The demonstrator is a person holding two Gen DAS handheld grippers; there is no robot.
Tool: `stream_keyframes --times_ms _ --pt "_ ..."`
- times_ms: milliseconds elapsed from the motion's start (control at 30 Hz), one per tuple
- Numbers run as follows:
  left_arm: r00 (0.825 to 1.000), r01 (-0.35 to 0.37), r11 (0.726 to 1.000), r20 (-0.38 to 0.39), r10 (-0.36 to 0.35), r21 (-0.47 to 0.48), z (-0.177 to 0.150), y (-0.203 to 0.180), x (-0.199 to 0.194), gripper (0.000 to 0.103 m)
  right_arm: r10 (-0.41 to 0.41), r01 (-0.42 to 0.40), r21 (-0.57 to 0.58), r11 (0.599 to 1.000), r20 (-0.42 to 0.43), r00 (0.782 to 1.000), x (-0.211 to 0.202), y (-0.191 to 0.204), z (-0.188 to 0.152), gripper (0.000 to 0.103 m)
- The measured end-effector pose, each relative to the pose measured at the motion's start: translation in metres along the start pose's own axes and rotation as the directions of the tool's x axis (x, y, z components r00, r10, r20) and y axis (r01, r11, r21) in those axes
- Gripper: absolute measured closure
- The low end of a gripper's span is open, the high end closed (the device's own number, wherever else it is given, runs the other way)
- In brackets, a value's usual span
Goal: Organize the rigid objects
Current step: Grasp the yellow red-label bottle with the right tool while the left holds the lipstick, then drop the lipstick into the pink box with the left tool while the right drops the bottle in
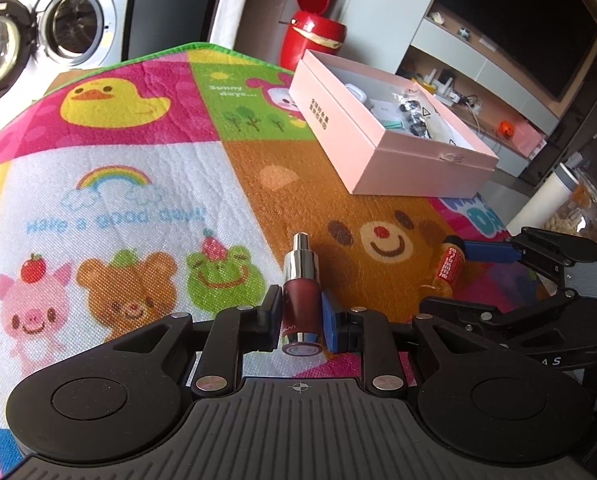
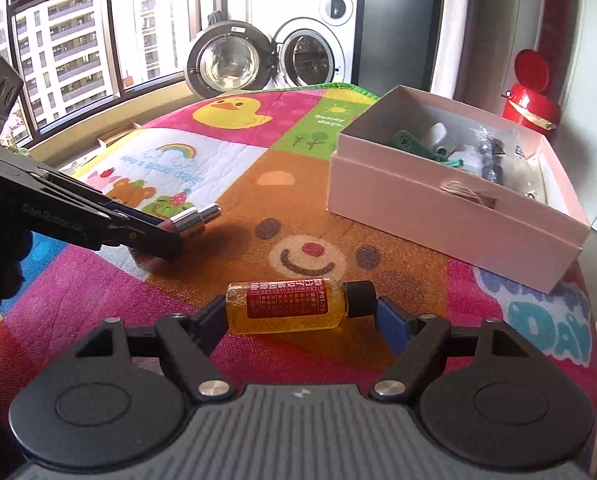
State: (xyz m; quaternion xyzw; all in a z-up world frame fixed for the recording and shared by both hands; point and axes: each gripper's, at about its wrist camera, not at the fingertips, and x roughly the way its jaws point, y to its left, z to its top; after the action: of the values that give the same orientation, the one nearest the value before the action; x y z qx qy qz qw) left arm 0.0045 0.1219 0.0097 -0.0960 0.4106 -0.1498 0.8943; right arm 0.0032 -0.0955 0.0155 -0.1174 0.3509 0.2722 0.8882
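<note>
Left wrist view: the left gripper (image 1: 300, 318) clamps its fingers on a glossy dark red glass bottle (image 1: 301, 304) with a chrome pump neck pointing to 12 o'clock, over a woven cartoon mat (image 1: 138, 184). A pink cardboard box (image 1: 382, 148) sits at 1 o'clock.

Right wrist view: the right gripper (image 2: 300, 314) has its fingers apart around a cylindrical amber oil bottle (image 2: 286, 306) lying sideways on the mat, black cap toward 3 o'clock; whether the pads touch it I cannot tell.

A home: washing machine (image 2: 310, 56), television (image 1: 518, 20).
</note>
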Motion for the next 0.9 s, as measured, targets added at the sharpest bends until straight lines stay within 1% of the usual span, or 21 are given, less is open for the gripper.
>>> stream_keyframes --times_ms 100,167,267,367,533,633,767,867,900 --pt "1.000 -0.020 1.000 0.018 0.020 -0.001 -0.003 -0.004 -0.001 0.079 -0.043 0.043 0.012 0.999 0.004 0.999 -0.007 -0.011 -0.005 0.025" --pt "0.999 -0.038 0.999 0.023 0.037 0.011 -0.004 -0.009 -0.001 0.079 -0.052 0.052 0.021 0.998 0.009 0.999 -0.012 -0.016 -0.007 0.025" --pt "0.999 -0.054 0.996 0.012 0.053 0.078 -0.007 -0.024 -0.003 0.079 -0.050 0.049 0.036 0.998 0.025 0.998 -0.022 -0.021 -0.009 0.025" --pt "1.000 -0.017 0.989 -0.017 0.019 0.145 -0.014 -0.043 -0.005 0.079 -0.061 0.059 0.029 0.998 0.056 0.997 -0.038 -0.024 -0.012 0.025" --pt "0.998 0.045 0.976 -0.041 -0.037 0.214 -0.022 -0.073 -0.006 0.079 -0.089 0.086 0.028 0.996 0.098 0.991 -0.065 -0.029 -0.014 0.025" --pt "0.999 0.045 0.964 -0.006 -0.045 0.263 -0.015 -0.090 -0.016 0.079 -0.117 0.114 0.032 0.993 0.139 0.983 -0.085 -0.035 -0.016 0.025" --pt "0.996 0.032 0.946 0.063 -0.055 0.322 0.003 -0.110 -0.034 0.079 -0.147 0.137 0.061 0.989 0.202 0.968 -0.114 -0.047 -0.015 0.025" --pt "0.989 0.014 0.932 0.131 -0.065 0.362 0.025 -0.124 -0.050 0.079 -0.159 0.144 0.077 0.987 0.246 0.956 -0.132 -0.054 -0.012 0.025" --pt "0.984 0.005 0.929 0.162 -0.070 0.369 0.035 -0.128 -0.056 0.079 -0.167 0.152 0.076 0.986 0.270 0.948 -0.139 -0.056 -0.008 0.025"
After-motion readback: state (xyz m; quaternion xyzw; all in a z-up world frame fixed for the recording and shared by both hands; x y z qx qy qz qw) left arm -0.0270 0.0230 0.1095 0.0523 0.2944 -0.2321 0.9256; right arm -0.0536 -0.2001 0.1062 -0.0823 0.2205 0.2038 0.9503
